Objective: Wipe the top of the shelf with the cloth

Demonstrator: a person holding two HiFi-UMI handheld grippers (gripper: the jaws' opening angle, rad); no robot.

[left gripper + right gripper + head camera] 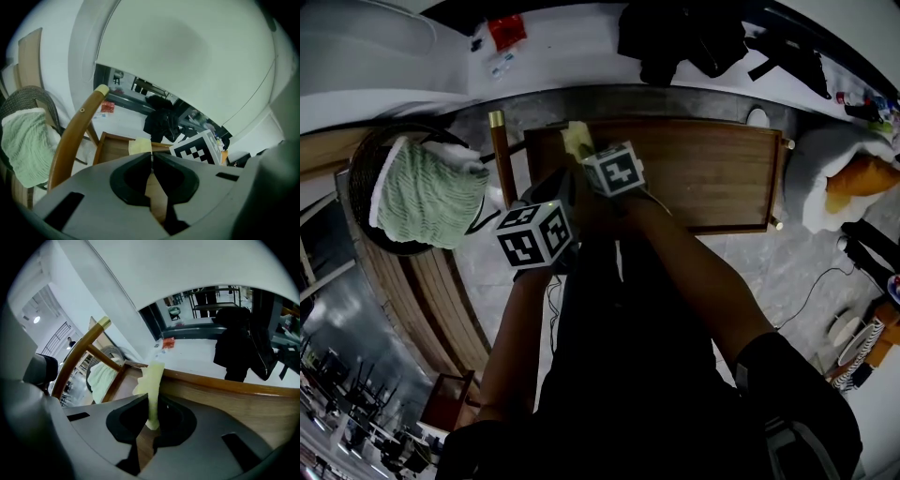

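- Floor (750, 272) of grey veined stone runs round everything. Behind it, a white bench (572, 47) carries dark clothing (684, 37).
- Shelf (712, 169) offers a bare brown wooden top, flat and hard, so I judge a wipe will slide across it easily.
- Chair (499, 155) with a wooden frame stands just beside the shelf's left end, with a green towel (427, 192) draped on it.
- Cloth (151, 380), pale yellow, is at the shelf's far left corner. It looks light, soft and limp, so I would pinch a bunched edge and drag the rest flat.
- Right hand-held gripper (153, 399) is clamped on one end of that cloth.
- Left hand-held gripper (151, 157) has its jaws together on nothing, and it is near the right one.
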